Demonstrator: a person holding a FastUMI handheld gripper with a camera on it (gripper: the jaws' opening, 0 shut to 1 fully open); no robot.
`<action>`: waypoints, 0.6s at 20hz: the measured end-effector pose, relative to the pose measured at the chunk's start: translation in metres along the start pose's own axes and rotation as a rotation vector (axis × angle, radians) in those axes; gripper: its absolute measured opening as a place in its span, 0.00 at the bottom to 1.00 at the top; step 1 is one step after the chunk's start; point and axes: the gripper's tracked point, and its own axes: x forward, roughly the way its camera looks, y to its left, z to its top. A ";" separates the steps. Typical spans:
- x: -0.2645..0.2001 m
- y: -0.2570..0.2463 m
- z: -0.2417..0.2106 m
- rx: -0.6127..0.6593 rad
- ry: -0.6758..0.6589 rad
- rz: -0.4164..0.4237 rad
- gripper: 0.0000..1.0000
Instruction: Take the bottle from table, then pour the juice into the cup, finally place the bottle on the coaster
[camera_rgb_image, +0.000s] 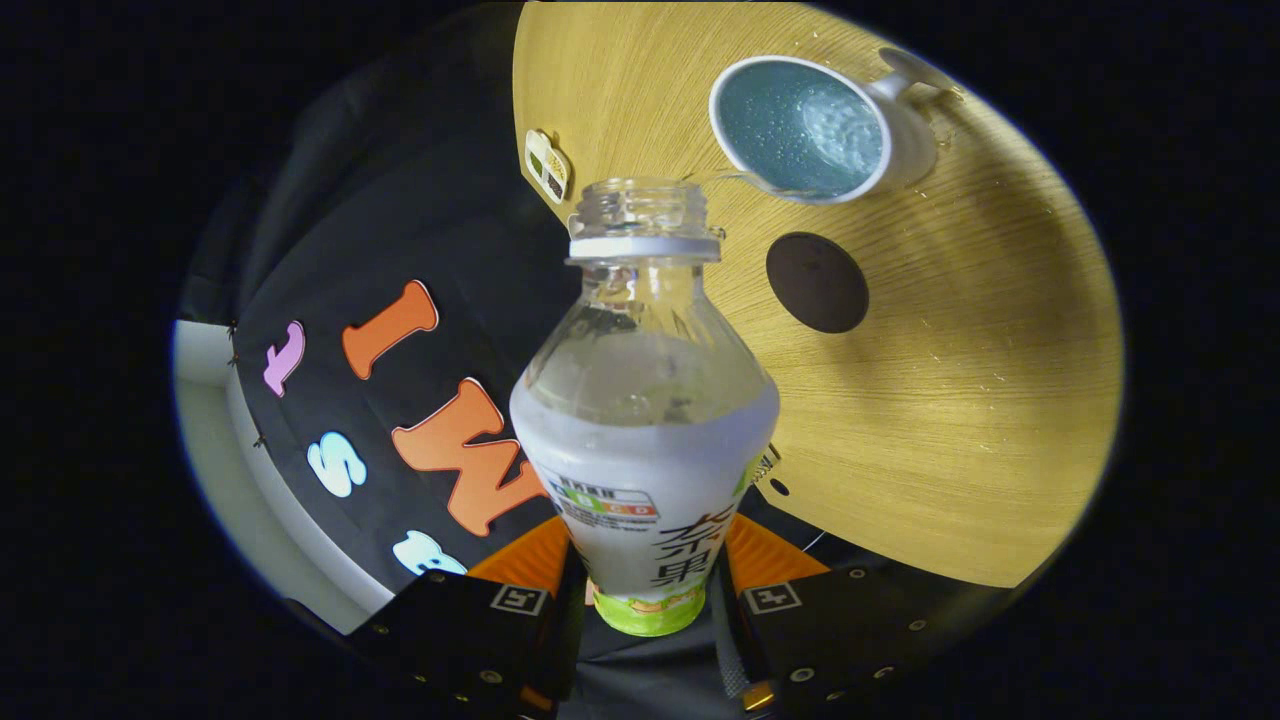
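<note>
Bottle (645, 400) between tongs (648, 590), coaster (817, 282) beyond (cup (800, 128) farther), on table (960, 420)

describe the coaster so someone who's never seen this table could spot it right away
Start at the round wooden table beyond the fingers, which grip the open bottle. Near the white cup lies the coaster. It is a flat, plain dark disc, the only dark round patch on the pale wood.

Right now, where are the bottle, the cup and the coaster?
bottle (645, 440): gripper view, on its labelled body between the fingers.
cup (800, 125): gripper view, on the liquid inside.
coaster (817, 283): gripper view, on the middle of the dark disc.
</note>
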 end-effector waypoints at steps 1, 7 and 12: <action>-0.001 0.000 0.000 -0.009 -0.002 0.002 0.56; -0.001 -0.017 0.006 -0.214 -0.037 -0.005 0.56; 0.004 -0.036 0.018 -0.596 -0.096 -0.031 0.56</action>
